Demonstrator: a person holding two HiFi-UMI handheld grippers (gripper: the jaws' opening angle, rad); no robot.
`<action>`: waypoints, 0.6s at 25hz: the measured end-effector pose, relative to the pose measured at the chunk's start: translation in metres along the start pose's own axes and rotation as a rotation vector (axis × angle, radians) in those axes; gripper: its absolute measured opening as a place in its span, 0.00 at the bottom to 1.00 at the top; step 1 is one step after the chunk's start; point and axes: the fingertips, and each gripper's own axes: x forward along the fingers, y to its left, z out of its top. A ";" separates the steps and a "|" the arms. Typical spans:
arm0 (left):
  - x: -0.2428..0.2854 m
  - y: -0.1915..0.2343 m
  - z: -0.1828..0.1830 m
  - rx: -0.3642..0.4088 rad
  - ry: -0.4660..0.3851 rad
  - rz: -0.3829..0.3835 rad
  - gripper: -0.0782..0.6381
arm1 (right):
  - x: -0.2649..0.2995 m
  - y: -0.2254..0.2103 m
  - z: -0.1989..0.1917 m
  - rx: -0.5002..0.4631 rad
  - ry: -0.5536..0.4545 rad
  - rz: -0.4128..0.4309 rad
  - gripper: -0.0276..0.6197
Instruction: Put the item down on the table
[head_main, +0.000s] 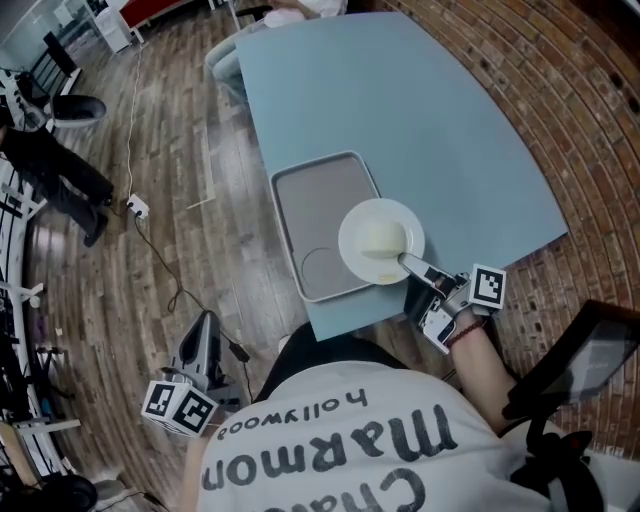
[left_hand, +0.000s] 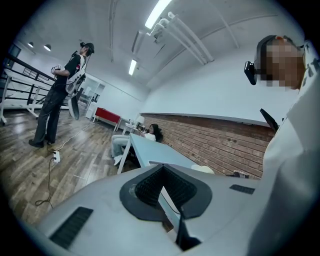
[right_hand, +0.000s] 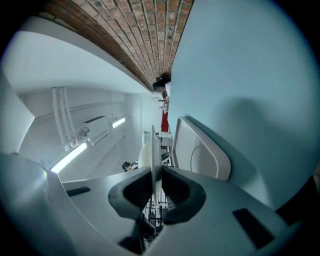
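Observation:
A white plate (head_main: 380, 240) hangs level over the near right corner of a grey tray (head_main: 320, 200) on the light blue table (head_main: 420, 120). My right gripper (head_main: 415, 268) is shut on the plate's near rim. In the right gripper view the plate (right_hand: 155, 150) shows edge-on between the pads, with the tray (right_hand: 200, 150) just beside it. My left gripper (head_main: 205, 322) hangs low at my left side over the wooden floor, away from the table. It is shut with nothing in it (left_hand: 162, 190).
A round mark shows on the tray's near end. A cable with a power strip (head_main: 137, 207) lies on the floor left of the table. One person stands at the far left (head_main: 50, 170); another sits at the table's far end (left_hand: 154, 133). A black chair (head_main: 590, 360) is near my right arm.

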 end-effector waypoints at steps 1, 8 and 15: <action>0.000 -0.001 0.001 -0.002 -0.003 -0.001 0.12 | 0.000 -0.001 0.000 0.003 -0.003 -0.004 0.10; 0.006 0.010 0.000 -0.010 0.012 -0.006 0.12 | 0.010 -0.010 0.004 0.003 0.000 -0.041 0.10; 0.036 0.024 0.015 -0.015 0.002 -0.053 0.12 | 0.028 -0.014 0.014 0.005 -0.013 -0.081 0.10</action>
